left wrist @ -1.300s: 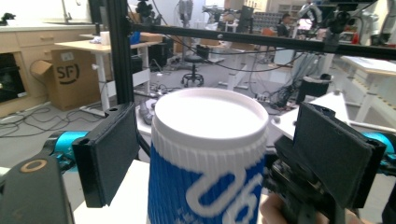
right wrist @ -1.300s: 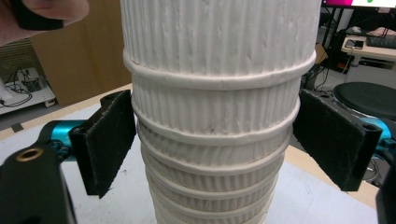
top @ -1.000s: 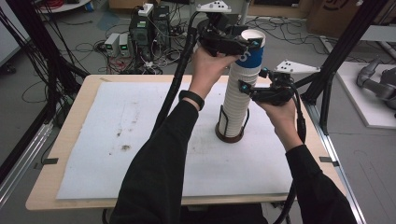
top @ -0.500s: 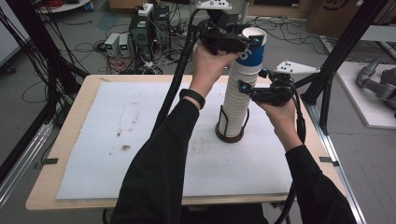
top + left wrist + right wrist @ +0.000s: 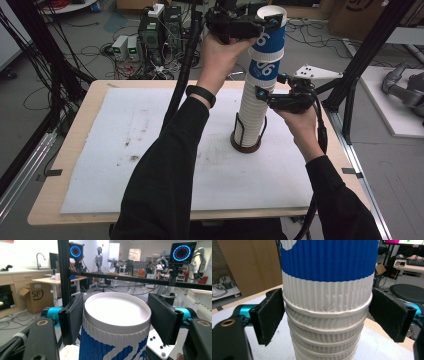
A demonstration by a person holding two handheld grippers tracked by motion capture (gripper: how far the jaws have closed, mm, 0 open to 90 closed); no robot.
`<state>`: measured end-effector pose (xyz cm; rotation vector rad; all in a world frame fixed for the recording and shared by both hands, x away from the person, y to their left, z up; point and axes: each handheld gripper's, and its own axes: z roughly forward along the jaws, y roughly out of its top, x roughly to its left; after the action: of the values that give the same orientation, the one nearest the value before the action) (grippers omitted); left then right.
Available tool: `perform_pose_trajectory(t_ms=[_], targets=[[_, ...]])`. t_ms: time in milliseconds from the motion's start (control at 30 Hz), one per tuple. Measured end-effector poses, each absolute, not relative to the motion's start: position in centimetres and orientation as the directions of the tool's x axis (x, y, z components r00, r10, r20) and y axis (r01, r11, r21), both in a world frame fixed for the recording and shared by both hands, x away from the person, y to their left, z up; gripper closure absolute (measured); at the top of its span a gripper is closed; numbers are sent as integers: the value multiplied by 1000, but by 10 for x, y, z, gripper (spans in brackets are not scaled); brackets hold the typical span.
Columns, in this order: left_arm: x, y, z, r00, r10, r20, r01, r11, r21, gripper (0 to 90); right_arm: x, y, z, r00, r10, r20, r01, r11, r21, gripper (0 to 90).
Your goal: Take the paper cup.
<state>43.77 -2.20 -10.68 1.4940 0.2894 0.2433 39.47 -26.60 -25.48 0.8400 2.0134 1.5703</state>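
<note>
A tall stack of ribbed white paper cups point(image 5: 251, 117) stands in a black wire holder point(image 5: 245, 146) on the white mat point(image 5: 150, 150). Its upper cups carry blue sleeves. My left gripper point(image 5: 267, 22) is shut on the topmost blue cup point(image 5: 271, 40), held high over the stack with its lower part still nested in the cup below. In the left gripper view the pads point(image 5: 75, 317) squeeze that cup point(image 5: 112, 345) just under its rim. My right gripper point(image 5: 260, 94) is shut on the stack at mid-height. Its pads point(image 5: 270, 315) press on the white rims point(image 5: 324, 340) below a blue cup point(image 5: 329, 262).
The mat lies on a wooden table point(image 5: 65, 150). Black frame posts point(image 5: 365, 55) rise at the right, and cables and power boxes point(image 5: 150, 35) cover the floor behind the table. The left half of the mat is bare apart from a few stains point(image 5: 134, 157).
My left gripper has risen, drawing the top blue cup upward out of the stack. The right gripper and the stack have stayed put.
</note>
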Motion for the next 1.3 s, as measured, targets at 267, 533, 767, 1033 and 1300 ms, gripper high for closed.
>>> perform_pose_trajectory(t_ms=[267, 533, 767, 1033, 1300], targets=[[427, 2, -92, 935, 353, -24, -11, 99, 995, 312, 394, -266, -255, -712, 702, 18, 187, 166, 968, 142], [410, 41, -80, 923, 384, 18, -48, 70, 996, 313, 394, -266, -255, -711, 703, 16, 188, 167, 968, 142], [393, 70, -81, 902, 427, 62, -77, 16, 997, 312, 394, -266, -255, -712, 702, 15, 185, 167, 968, 142], [374, 106, -108, 891, 448, 73, -65, -32, 997, 313, 393, -267, -255, -711, 703, 11, 185, 172, 968, 142], [363, 126, -134, 891, 451, 52, -40, -37, 999, 313, 393, -266, -255, -711, 704, 5, 181, 175, 968, 142]])
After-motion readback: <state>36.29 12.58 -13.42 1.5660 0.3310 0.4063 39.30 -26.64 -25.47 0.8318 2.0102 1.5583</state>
